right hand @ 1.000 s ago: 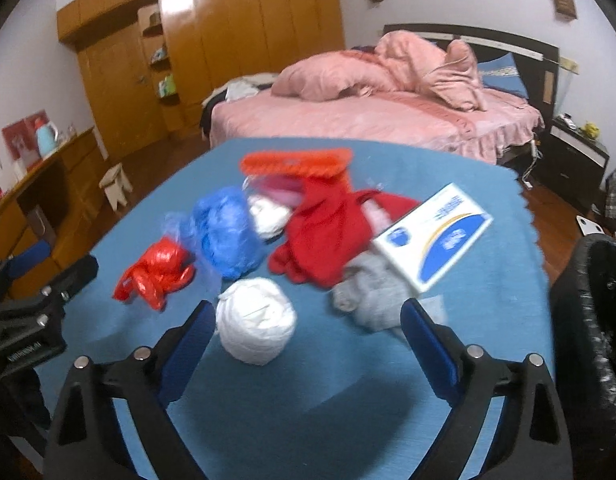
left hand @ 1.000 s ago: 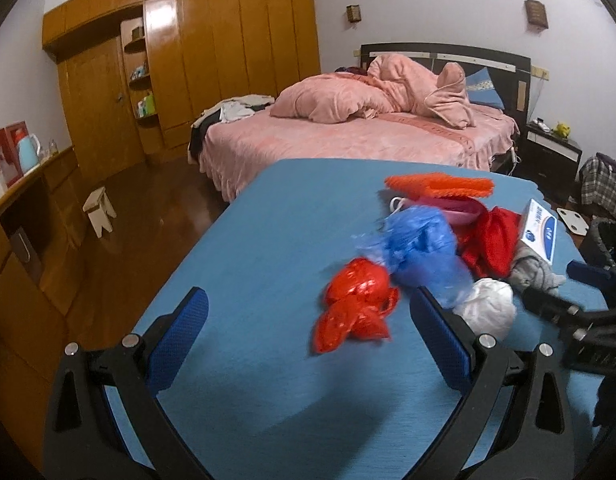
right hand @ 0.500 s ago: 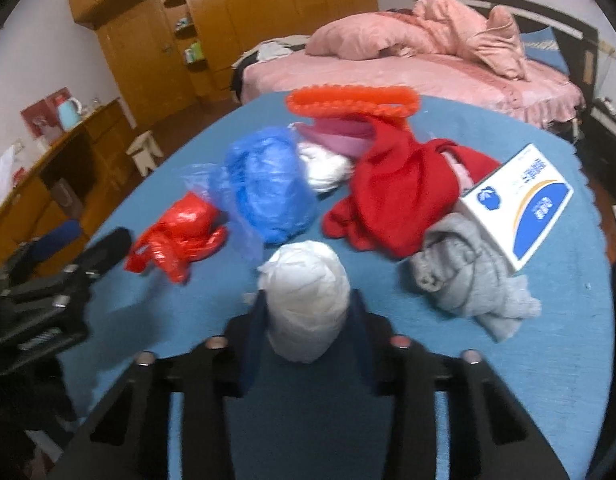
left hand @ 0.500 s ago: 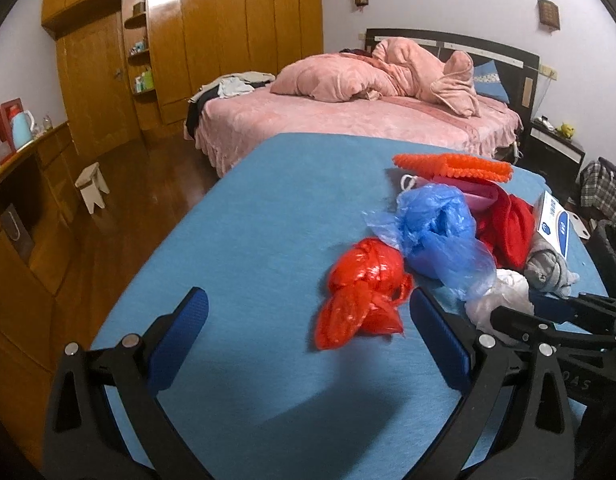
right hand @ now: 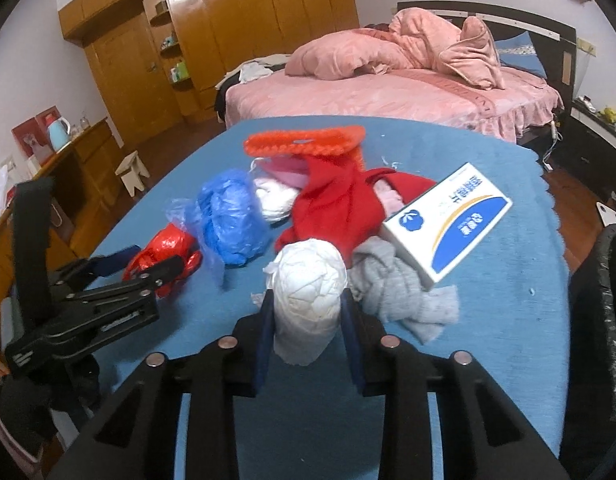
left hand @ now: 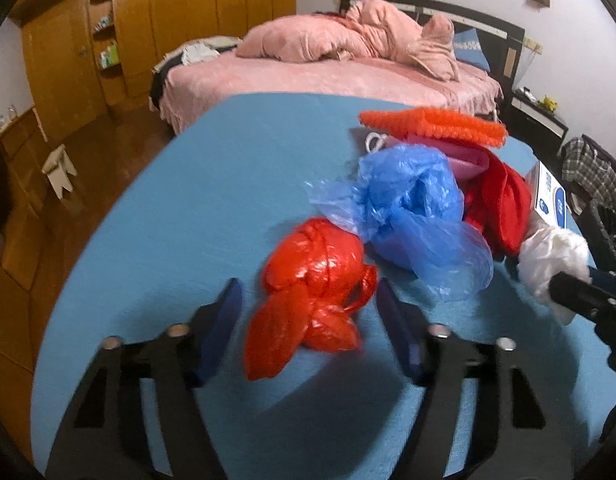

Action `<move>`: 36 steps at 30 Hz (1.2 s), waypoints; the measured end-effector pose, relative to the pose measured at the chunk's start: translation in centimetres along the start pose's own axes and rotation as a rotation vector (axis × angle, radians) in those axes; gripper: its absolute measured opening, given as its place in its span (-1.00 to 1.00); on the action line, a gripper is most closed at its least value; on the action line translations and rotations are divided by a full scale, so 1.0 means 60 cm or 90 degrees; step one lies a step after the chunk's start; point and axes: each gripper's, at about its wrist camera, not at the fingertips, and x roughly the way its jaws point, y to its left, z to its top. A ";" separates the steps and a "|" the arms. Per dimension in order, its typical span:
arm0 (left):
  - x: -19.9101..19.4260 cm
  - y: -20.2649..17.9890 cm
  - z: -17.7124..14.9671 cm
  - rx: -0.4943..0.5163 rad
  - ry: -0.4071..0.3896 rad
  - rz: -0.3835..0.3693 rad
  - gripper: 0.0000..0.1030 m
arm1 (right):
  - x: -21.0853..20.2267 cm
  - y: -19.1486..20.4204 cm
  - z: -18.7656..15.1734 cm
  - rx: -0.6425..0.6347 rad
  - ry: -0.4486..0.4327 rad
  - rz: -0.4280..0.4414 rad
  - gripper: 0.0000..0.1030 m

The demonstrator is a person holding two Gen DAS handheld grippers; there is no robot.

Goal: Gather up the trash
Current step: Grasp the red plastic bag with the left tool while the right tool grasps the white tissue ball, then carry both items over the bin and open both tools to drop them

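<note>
The left tool [left hand: 308, 320] is closing its jaws around the red plastic bag [left hand: 312, 292], which is lying between them near the bench's [left hand: 179, 208] left edge; the pads are not yet pressing it. The right tool [right hand: 308, 320] is closing too, already pinching the white crumpled bag [right hand: 308, 292] by the bench's near edge, beside the blue plastic bag [right hand: 231, 216].

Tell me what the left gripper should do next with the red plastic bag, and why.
Probably finish closing. The left gripper straddles the red plastic bag, its jaws closing but not yet pressing it. The right gripper already clamps the white wad, so both could then lift toward the black bin.
</note>
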 end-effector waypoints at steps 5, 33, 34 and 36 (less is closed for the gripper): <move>0.007 0.000 -0.001 -0.001 0.013 -0.023 -0.45 | -0.011 0.000 0.000 -0.006 -0.006 -0.001 -0.39; -0.154 -0.229 0.020 0.096 -0.115 -0.180 -0.49 | -0.191 -0.187 -0.022 0.113 -0.117 -0.116 -0.39; -0.154 -0.248 0.025 0.102 -0.119 -0.194 -0.49 | -0.201 -0.201 -0.023 0.120 -0.124 -0.128 -0.39; -0.156 -0.289 0.033 0.117 -0.127 -0.221 -0.49 | -0.223 -0.230 -0.028 0.137 -0.138 -0.153 -0.39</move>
